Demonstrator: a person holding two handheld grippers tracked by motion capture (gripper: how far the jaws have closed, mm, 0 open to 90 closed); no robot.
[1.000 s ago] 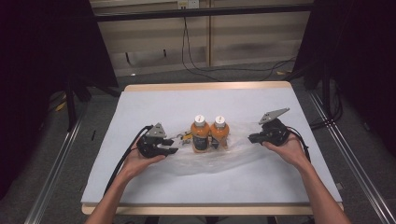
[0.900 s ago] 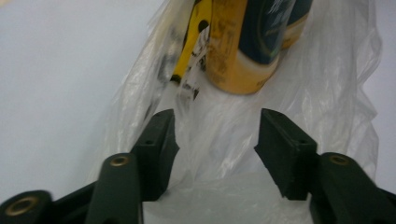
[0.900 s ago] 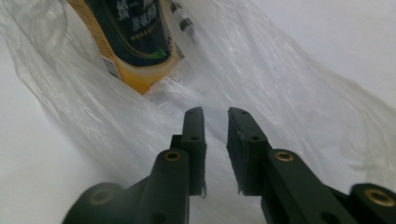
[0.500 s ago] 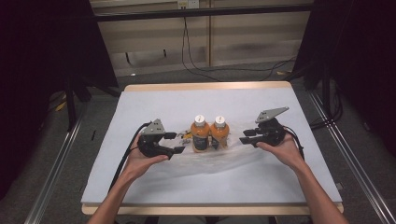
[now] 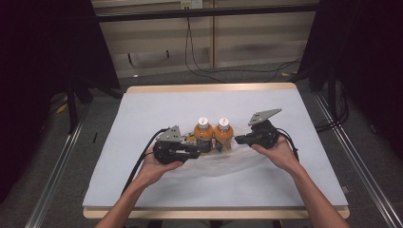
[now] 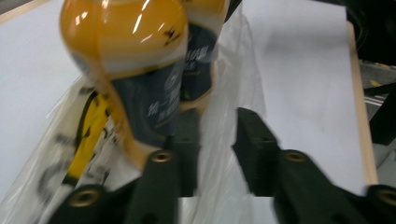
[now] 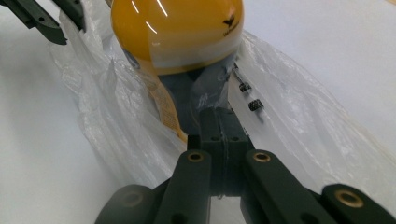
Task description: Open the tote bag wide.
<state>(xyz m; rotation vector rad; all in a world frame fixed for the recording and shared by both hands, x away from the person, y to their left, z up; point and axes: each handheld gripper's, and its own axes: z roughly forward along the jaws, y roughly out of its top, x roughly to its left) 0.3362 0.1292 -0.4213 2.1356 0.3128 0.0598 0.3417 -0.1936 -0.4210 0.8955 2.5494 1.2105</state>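
At the table's centre two orange bottles [image 5: 213,134] stand upright in a clear plastic bag [image 5: 223,159]. My left gripper [image 6: 212,140], at their nine o'clock, is spread narrowly astride a fold of bag. My right gripper [image 7: 223,135], at three o'clock, is clamped, seemingly pinching the film.

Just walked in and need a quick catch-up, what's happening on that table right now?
A person is working on a clear plastic bag holding two orange bottles that stand on the white table. The right tongs are shut on the bag's plastic beside one bottle. The left tongs are open around a fold of the bag beside the other bottle, not yet clamped.
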